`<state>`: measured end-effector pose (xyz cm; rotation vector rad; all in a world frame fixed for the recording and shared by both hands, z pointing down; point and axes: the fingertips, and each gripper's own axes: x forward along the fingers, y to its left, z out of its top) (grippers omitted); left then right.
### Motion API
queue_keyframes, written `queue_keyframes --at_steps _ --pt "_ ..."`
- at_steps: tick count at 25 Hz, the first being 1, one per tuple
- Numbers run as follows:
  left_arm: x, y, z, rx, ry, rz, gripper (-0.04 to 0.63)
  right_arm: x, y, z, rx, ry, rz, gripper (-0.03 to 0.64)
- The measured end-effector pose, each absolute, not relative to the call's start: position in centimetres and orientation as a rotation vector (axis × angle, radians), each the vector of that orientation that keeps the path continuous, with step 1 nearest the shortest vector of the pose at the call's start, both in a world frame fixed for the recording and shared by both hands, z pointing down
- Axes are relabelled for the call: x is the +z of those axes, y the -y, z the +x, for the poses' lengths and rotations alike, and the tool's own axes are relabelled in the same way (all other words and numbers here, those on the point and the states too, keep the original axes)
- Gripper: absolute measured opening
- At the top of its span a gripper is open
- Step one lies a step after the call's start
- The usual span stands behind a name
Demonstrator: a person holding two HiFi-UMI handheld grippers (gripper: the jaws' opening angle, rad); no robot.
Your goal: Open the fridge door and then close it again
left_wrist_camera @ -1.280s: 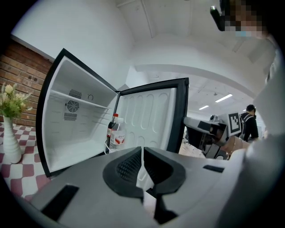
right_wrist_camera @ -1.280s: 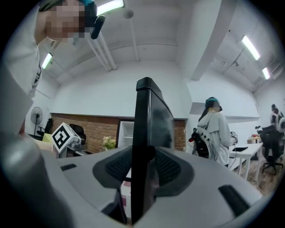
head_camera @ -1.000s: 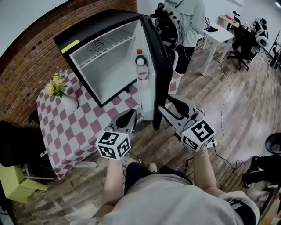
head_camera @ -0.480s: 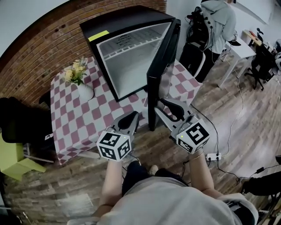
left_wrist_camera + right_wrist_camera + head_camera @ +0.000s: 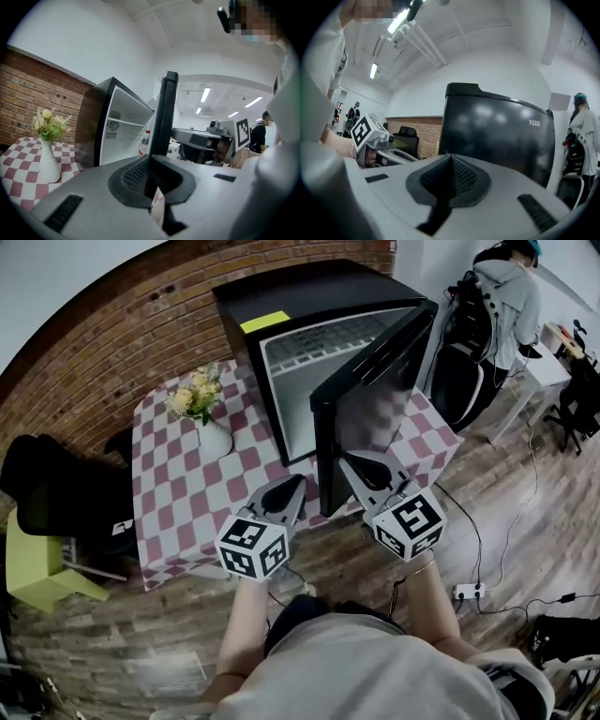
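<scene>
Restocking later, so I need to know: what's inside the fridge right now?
Inside the fridge, a wire shelf shows near the top, and a red-capped bottle stands by the door's inner side. The half-closed door covers the lower interior.

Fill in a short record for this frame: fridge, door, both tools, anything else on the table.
fridge: black, on checked table
door: partly open
left tool: shut, empty, low by the door's free edge
right tool: shut, empty, at the door's outer face; contact unclear
vase: holds flowers, left of fridge
</scene>
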<state>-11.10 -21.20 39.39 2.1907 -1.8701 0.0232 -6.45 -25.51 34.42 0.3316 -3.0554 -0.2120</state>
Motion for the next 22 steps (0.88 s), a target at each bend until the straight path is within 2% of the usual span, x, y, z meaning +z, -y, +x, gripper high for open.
queue_keyframes --at_steps 13,22 --pt "38.7 23.8 -19.1 -0.061 1.922 2.142 0.018 34.3 28.0 -15.0 -0.236 3.008 0.384 0.000" --pt "39.3 26.2 -21.4 -0.063 1.864 2.179 0.018 34.3 30.3 -19.3 -0.208 3.006 0.421 0.000"
